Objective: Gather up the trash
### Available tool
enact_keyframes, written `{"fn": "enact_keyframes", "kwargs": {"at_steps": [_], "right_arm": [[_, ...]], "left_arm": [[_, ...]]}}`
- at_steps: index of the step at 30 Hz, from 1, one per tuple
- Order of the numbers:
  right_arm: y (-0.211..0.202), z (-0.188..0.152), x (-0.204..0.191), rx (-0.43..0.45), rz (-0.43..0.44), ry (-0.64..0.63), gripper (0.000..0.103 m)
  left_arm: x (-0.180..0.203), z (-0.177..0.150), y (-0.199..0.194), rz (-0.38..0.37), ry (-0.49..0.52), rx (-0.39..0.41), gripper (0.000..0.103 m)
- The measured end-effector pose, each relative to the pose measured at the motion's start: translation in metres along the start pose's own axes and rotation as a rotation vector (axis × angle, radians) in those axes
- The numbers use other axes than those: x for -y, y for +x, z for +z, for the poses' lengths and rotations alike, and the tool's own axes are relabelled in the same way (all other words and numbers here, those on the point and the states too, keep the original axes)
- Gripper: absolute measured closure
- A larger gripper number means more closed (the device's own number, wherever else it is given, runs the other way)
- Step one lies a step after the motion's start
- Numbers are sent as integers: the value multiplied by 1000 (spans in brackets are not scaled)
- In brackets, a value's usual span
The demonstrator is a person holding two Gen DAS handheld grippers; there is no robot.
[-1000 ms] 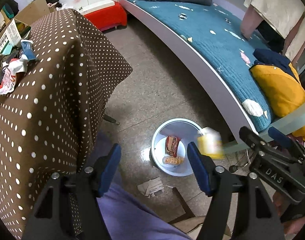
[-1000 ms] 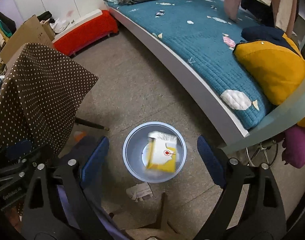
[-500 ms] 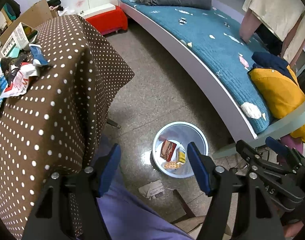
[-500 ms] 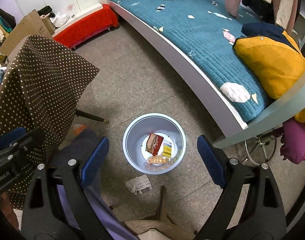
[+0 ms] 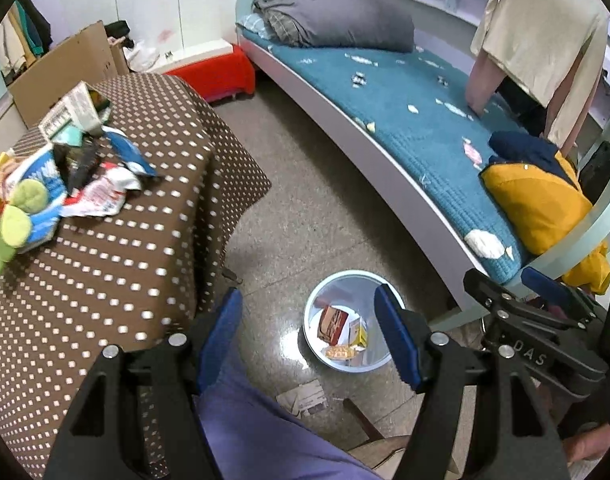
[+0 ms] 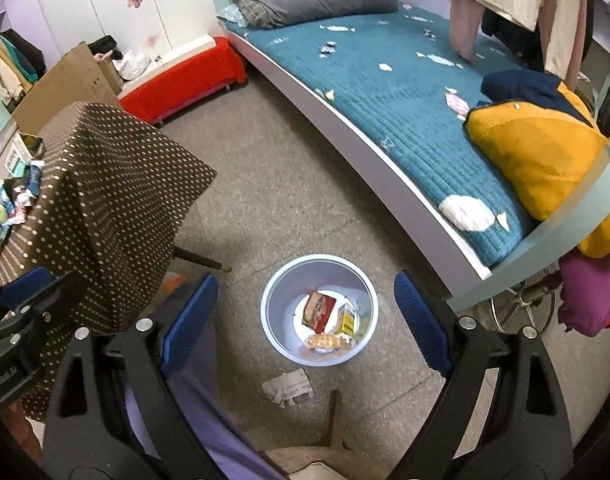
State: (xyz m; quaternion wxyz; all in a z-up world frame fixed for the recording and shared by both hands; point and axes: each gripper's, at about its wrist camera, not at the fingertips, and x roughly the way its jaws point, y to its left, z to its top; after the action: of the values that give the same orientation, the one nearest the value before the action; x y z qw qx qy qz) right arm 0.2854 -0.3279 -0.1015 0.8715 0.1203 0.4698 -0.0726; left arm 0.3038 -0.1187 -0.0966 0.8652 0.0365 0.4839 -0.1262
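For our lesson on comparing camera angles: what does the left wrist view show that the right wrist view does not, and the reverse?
Only the left wrist view shows the right tongs from the side. Only the right wrist view shows the purple garment hanging by the bed's foot. Both show the bin, the wrappers inside, the crumpled paper on the floor, and the dotted tablecloth.

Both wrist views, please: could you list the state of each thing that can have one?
left gripper: open, empty.
right gripper: open, empty.
trash bin: upright on the floor, a few wrappers inside.
crumpled paper: on the floor beside the bin, not collected.
trash pile: heaped on the dotted tablecloth, not collected.
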Motion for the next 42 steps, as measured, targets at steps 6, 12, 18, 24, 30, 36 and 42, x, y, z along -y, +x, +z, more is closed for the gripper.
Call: {"fn": "enact_keyframes", "kwargs": {"at_steps": [6, 12, 18, 24, 30, 36, 42], "right_arm": [[-14, 8, -22, 45, 40, -40, 15], [-21, 16, -54, 74, 92, -108, 15], [-22, 19, -94, 71, 144, -195, 15], [-26, 23, -132, 89, 188, -268, 15], [-21, 29, -176, 83, 234, -344, 15], [-12, 44, -211, 86, 265, -387, 15], [2, 57, -240, 84, 279, -419, 15]], "left_arm": [[-18, 0, -25, 16, -31, 58, 36], [-46, 0, -46, 54, -95, 103, 36], [-87, -1, -60, 97, -184, 141, 32], [-133, 0, -67, 145, -266, 160, 32], [-182, 7, -61, 197, -332, 152, 32], [-220, 17, -50, 225, -375, 138, 32], [-243, 26, -35, 234, -385, 108, 51]]}}
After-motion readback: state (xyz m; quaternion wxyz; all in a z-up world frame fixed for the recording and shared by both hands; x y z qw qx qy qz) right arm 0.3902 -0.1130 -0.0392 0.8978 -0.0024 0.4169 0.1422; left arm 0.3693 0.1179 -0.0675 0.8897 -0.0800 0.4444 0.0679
